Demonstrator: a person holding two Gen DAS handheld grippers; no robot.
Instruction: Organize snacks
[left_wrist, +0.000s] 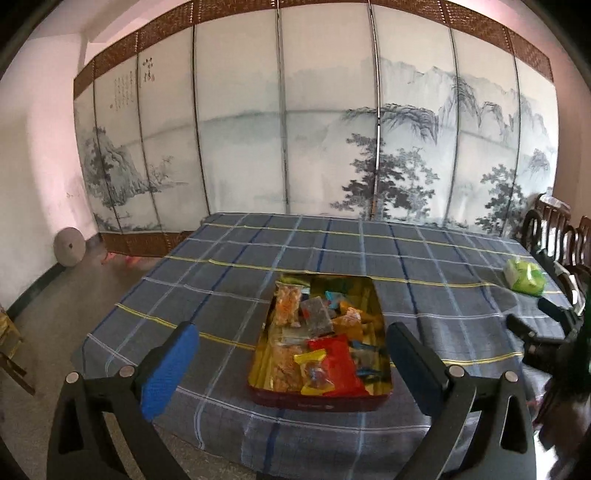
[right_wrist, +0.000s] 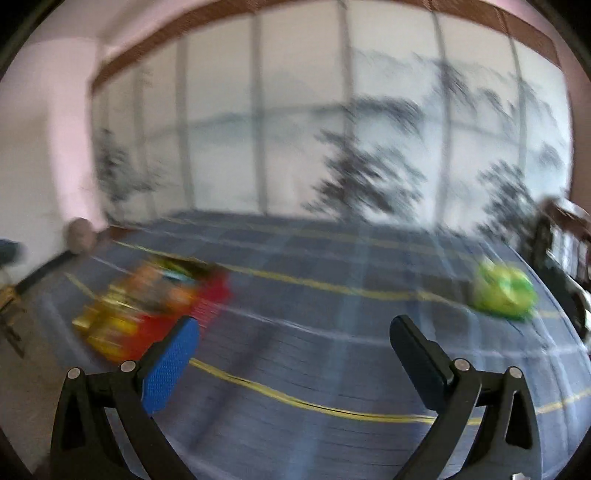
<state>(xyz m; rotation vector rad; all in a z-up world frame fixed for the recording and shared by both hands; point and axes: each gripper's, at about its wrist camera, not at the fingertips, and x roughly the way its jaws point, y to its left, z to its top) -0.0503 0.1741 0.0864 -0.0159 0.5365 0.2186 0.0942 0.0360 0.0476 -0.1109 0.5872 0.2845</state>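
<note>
1. Left gripper (left_wrist: 291, 354) standing wide apart, nothing clamped, pads touching nothing.
2. Blue-padded finger (left_wrist: 168, 369) sitting left of the snack tin (left_wrist: 317, 400); dark finger (left_wrist: 415, 365) sitting just right of its right wall.
3. Tin lying between and just ahead of the fingertips, open, resting flat on the plaid tablecloth (left_wrist: 229, 280), near the cloth's near edge.
4. Holding mixed packets: red packet (left_wrist: 338, 360) nearest the fingers, yellow-wrapped sweets (left_wrist: 314, 360) to its left, clear bag of orange snacks (left_wrist: 288, 304) further ahead, grey block packet (left_wrist: 314, 315) beside that.
5. Green bag (left_wrist: 524, 278) lying well ahead and far right of the dark finger, apart from the tin.
6. Second gripper's black frame (left_wrist: 535, 332) showing at the right edge of the left wrist view, beyond the dark finger.
7. Right gripper (right_wrist: 295, 354) also spread wide, nothing between the fingers, only bare tablecloth (right_wrist: 295, 332) ahead.
8. Right wrist view smearing heavily; details unreadable.
9. Snack tin (right_wrist: 147, 314) appearing ahead and left of the blue finger (right_wrist: 170, 369), partly behind its tip.
10. Green bag (right_wrist: 504, 291) lying ahead and right of the dark finger (right_wrist: 417, 365), well apart.
11. Painted folding screen (left_wrist: 295, 147) standing behind the table's far edge.
</note>
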